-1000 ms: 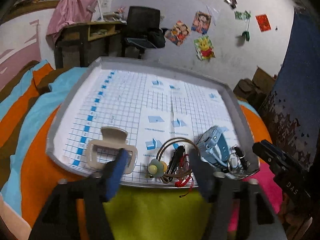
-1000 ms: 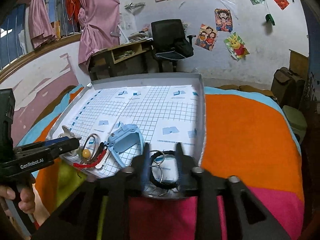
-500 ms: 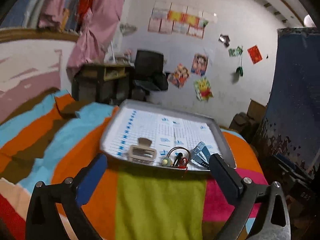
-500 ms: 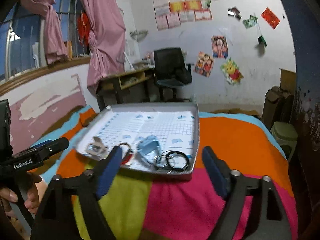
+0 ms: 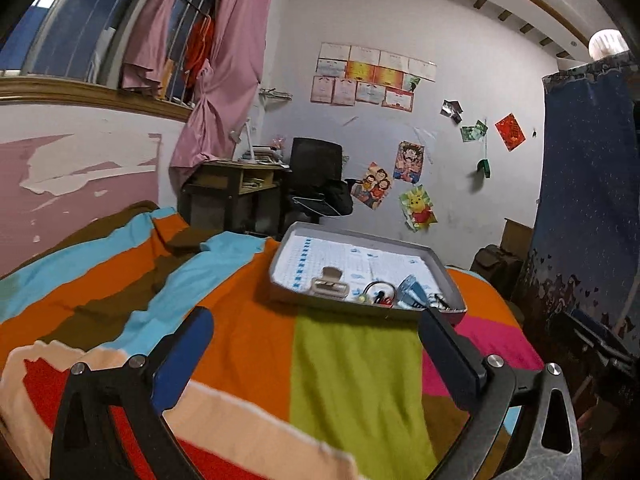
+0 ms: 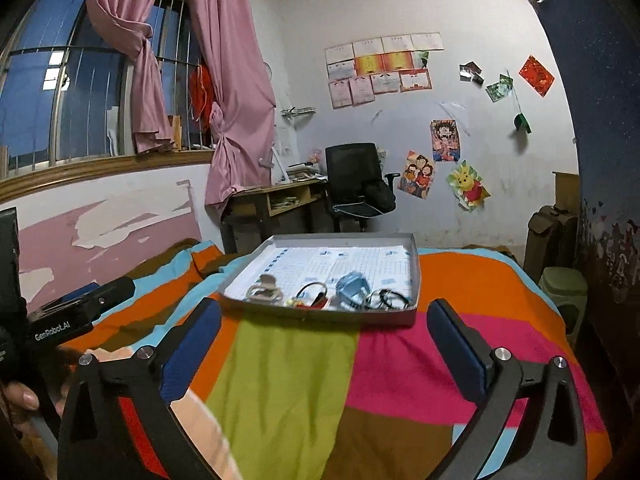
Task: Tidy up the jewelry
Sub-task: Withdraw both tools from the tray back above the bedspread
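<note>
A grey tray (image 5: 340,305) (image 6: 320,315) lined with grid paper rests on the striped bedspread, well ahead of both grippers. Along its near edge lie a beige hair clip (image 5: 330,282) (image 6: 264,292), brown bangles (image 5: 380,287) (image 6: 312,290), a blue watch (image 5: 414,290) (image 6: 352,286) and black bracelets (image 6: 386,300). My left gripper (image 5: 314,320) stands wide open over the bedspread with nothing between its fingers. My right gripper (image 6: 324,308) is still opening, its jaws wide apart and holding nothing. The left gripper's body (image 6: 80,308) shows at the left of the right wrist view.
The colourful bedspread (image 6: 288,380) fills the foreground. A wooden desk (image 6: 280,200) and a black office chair (image 6: 356,180) stand against the far wall. A dark blue cloth (image 5: 580,220) hangs on the right, with a green stool (image 6: 562,292) beside the bed.
Both grippers have drawn back from the tray and opened wide. The right one has let go of the black bracelets, which now lie in the tray.
</note>
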A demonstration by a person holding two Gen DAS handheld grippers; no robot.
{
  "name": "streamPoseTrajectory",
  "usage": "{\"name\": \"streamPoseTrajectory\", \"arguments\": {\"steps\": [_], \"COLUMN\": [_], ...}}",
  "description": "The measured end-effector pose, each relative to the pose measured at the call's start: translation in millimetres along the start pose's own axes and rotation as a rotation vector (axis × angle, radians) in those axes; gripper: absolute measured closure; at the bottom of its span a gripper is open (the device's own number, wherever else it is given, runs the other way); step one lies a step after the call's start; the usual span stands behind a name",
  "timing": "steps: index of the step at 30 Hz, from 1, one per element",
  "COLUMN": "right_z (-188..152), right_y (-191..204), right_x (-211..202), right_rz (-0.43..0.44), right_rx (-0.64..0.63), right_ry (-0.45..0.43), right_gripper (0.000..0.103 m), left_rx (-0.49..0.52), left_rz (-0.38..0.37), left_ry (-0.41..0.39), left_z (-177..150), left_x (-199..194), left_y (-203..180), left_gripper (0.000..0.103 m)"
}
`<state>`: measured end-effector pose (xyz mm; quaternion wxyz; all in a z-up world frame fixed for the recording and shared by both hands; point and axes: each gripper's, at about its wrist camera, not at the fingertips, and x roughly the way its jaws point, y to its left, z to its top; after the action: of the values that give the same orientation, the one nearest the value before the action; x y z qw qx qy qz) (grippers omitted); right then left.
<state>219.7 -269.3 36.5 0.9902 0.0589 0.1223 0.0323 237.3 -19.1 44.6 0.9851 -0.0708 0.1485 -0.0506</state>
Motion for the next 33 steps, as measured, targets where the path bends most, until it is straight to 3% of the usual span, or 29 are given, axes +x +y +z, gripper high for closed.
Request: {"name": "streamPoseTrajectory", "arguments": {"steps": [13,33], "right_z": [-18.3,-20.0], "right_y": [16.4,17.8], "right_x": [-21.3,-9.7], "right_rz": [0.010,0.007], "right_rx": [-0.021,-0.017], "right_ry": [0.022,0.044], "right_gripper": [0.002,0.002], "left_rx": [-0.030,-0.030], "left_rz": [0.043,0.043], "left_ry": [-0.001,0.006], "left_z": [-17.1,-22.4], "left_x": [-12.8,-13.2], "left_y": [21.3,26.6], "left_gripper": [0.000,0.000]}}
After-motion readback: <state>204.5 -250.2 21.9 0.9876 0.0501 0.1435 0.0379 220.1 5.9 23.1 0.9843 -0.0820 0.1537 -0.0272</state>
